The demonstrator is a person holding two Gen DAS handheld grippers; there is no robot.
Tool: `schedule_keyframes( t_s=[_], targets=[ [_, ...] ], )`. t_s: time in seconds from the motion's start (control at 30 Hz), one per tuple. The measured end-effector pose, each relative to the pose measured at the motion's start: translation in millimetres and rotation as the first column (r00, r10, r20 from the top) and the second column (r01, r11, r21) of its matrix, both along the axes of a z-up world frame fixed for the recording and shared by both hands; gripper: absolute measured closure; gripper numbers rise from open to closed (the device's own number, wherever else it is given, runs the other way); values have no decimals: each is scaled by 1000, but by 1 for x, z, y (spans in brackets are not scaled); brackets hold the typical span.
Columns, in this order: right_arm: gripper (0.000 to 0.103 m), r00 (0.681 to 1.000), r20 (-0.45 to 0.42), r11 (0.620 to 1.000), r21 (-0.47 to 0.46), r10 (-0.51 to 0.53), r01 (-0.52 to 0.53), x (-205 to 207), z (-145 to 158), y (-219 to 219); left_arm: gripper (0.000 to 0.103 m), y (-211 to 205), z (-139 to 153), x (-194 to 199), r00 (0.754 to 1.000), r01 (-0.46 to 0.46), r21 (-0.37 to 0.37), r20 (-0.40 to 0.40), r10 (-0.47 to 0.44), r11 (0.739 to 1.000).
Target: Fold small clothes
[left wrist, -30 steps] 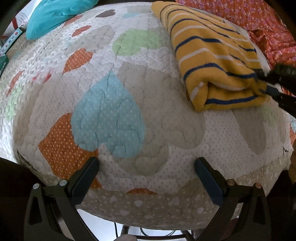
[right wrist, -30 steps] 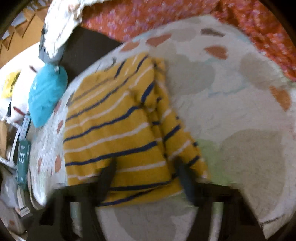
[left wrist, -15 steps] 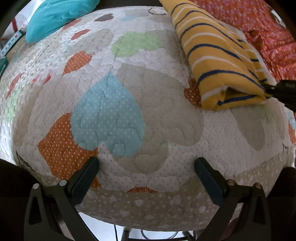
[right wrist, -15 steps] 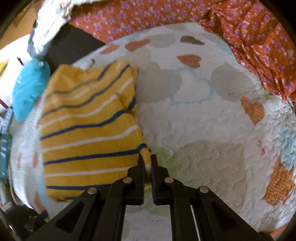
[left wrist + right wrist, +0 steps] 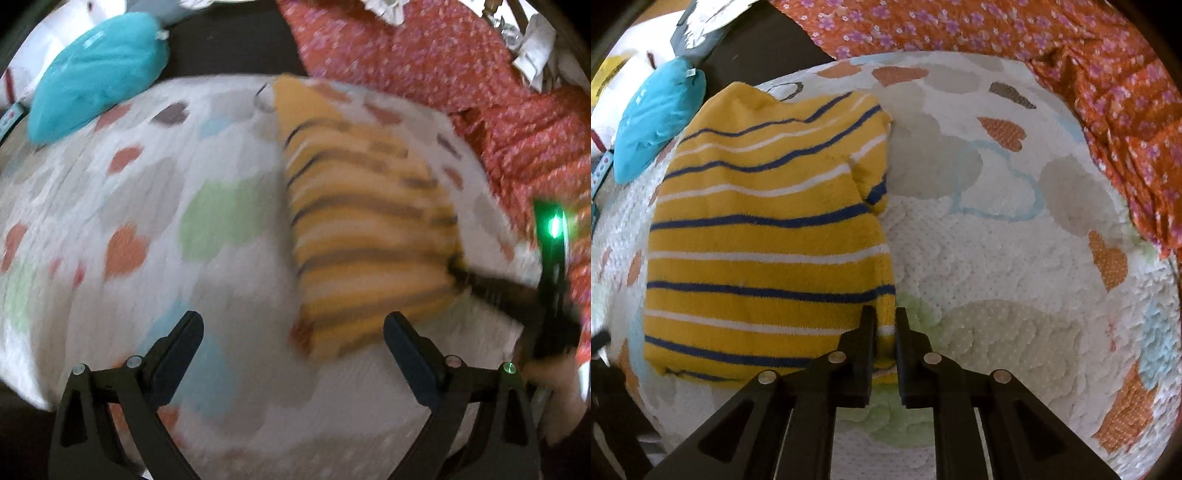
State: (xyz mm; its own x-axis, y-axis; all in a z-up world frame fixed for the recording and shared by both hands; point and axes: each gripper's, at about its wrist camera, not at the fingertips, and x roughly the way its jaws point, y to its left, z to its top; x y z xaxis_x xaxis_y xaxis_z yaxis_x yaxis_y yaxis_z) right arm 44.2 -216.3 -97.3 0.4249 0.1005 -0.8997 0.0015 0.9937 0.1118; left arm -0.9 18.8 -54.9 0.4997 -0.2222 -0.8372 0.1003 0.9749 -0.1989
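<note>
A yellow shirt with navy and white stripes (image 5: 757, 251) lies folded on the heart-patterned quilt (image 5: 997, 258). My right gripper (image 5: 884, 317) pinches the shirt's near right corner. Its jaws are opening slightly, with the fabric still pressed between the pads. The left wrist view is blurred; there the shirt (image 5: 362, 229) lies ahead and to the right, and the right gripper (image 5: 456, 264) reaches its right edge. My left gripper (image 5: 291, 325) hangs open above the quilt (image 5: 184, 166), holding nothing, with its right finger near the shirt's lower edge.
A teal cushion (image 5: 657, 114) sits at the quilt's far left edge, also visible as the teal cushion (image 5: 96, 74). An orange floral cloth (image 5: 1108, 92) lies bunched along the far and right sides. A hand (image 5: 554, 391) holds the right gripper's handle.
The right gripper went from open around the shirt's hem to shut on its corner. The left gripper lifted away from the quilt and now looks further over the bed.
</note>
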Motion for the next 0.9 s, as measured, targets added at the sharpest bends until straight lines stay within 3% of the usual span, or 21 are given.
schedule_keyframes(
  t_s=[0.1, 0.17, 0.23, 0.33, 0.47, 0.57, 0.67, 0.73, 0.8, 0.9],
  targets=[
    [92, 1000, -11, 1000, 28, -7, 8, 2, -1, -3, 7, -9, -10, 40, 999, 4, -64, -45, -7, 998],
    [91, 1000, -26, 999, 48, 5, -4, 3, 2, -5, 25, -13, -32, 56, 992, 15, -96, -127, -27, 995],
    [84, 1000, -24, 996, 89, -20, 22, 5, 22, -17, 28, -15, -50, 61, 982, 33, -135, -181, -58, 990],
    [84, 997, 48, 990, 125, -64, 57, 18, 64, -25, 27, -24, -53, 53, 990, 61, -101, -123, -73, 993],
    [84, 997, 46, 969, 237, 57, -66, 80, 94, 17, 25, -40, -54, 46, 988, 105, -70, -106, -112, 992],
    [84, 976, -32, 912, 364, 217, -191, 132, 84, 68, 25, -39, -54, 45, 989, 100, -78, -105, -108, 992],
    [83, 946, -109, 887, 394, 306, -241, 183, 56, 118, 25, -32, -54, 45, 987, 90, -111, -120, -103, 990],
    [69, 937, -195, 928, 300, 289, -224, 212, 24, 142, 25, -26, -53, 44, 987, 84, -123, -129, -100, 989],
    [68, 930, -267, 963, 162, 252, -214, 225, 0, 151, 25, -19, -47, 41, 985, 87, -156, -137, -109, 984],
    [66, 960, -200, 963, 222, 197, -151, 222, 18, 134, 25, -3, -30, 38, 987, 84, -230, -116, -113, 970]
  ],
)
